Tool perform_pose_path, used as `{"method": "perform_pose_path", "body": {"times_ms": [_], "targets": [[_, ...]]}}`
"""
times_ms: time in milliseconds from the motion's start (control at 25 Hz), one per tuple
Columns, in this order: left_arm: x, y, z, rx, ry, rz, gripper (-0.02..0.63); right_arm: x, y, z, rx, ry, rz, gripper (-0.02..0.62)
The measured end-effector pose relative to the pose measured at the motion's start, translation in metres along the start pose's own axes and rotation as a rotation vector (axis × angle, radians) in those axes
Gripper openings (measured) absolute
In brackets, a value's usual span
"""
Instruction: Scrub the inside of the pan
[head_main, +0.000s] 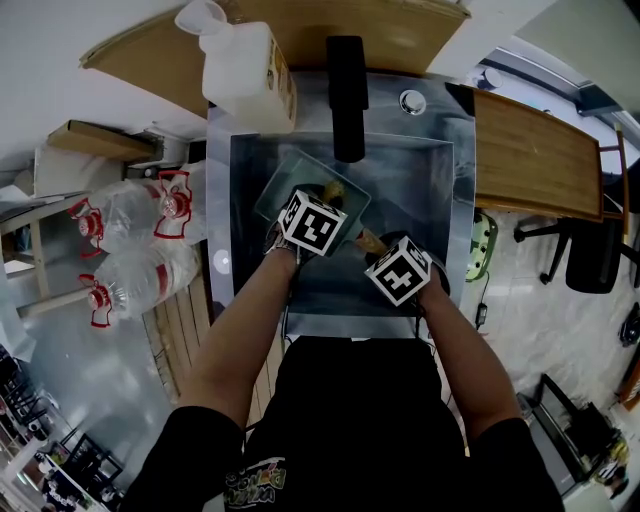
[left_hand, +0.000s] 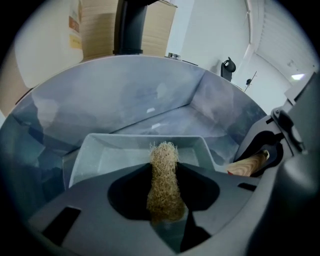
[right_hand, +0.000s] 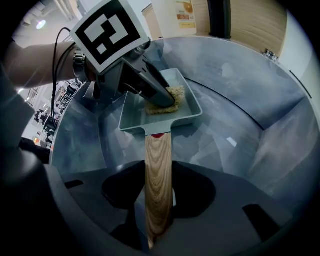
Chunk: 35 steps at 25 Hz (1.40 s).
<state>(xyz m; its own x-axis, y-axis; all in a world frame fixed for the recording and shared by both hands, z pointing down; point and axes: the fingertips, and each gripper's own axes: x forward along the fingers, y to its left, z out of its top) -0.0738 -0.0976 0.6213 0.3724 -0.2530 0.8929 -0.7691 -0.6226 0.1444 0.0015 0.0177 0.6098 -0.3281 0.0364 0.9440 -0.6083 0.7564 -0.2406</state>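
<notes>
- Pinching a fibrous scrubber (left_hand: 164, 175), the left gripper (right_hand: 166, 101) presses it onto the pan (right_hand: 191, 106) floor.
- Right gripper (right_hand: 159, 205) jaws clamp the pan's wooden handle (right_hand: 158, 165), near the sink (right_hand: 240, 100) front wall.
- Pan lies mid-sink, tilted, handle toward the person.
- Black faucet (head_main: 347, 95) rises behind the sink; a white jug (head_main: 245, 65) stands at its back-left corner; water bottles (head_main: 140, 215) lie left of it.

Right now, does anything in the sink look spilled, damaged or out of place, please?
Nothing stands out. The right gripper holds the rectangular pale-green pan by its wooden handle in the steel sink; the left gripper holds a tan fibrous scrubber inside it.
</notes>
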Motion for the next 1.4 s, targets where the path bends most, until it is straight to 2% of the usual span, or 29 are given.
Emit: {"method": "perform_pose_path", "body": {"times_ms": [200, 400, 800, 1160, 1280, 1400], "targets": [[0.002, -0.016, -0.001, 0.02, 0.02, -0.046, 0.144, 0.0, 0.001, 0.0, 0.006, -0.003, 0.01, 0.16], [0.001, -0.029, 0.001, -0.019, 0.023, -0.108, 0.144, -0.001, 0.0, 0.0, 0.006, -0.003, 0.005, 0.16], [-0.003, -0.032, -0.002, -0.227, -0.005, -0.213, 0.144, 0.0, 0.002, 0.0, 0.014, -0.001, 0.018, 0.16], [-0.023, -0.007, 0.008, -0.201, -0.088, -0.097, 0.144, -0.001, 0.0, 0.0, 0.001, 0.003, 0.005, 0.16], [-0.028, 0.019, 0.014, -0.165, -0.107, -0.003, 0.144, 0.0, 0.0, 0.0, 0.001, 0.002, 0.005, 0.16], [-0.03, 0.051, 0.018, -0.097, -0.097, 0.146, 0.144, 0.0, 0.002, 0.0, 0.006, 0.003, 0.014, 0.16]]}}
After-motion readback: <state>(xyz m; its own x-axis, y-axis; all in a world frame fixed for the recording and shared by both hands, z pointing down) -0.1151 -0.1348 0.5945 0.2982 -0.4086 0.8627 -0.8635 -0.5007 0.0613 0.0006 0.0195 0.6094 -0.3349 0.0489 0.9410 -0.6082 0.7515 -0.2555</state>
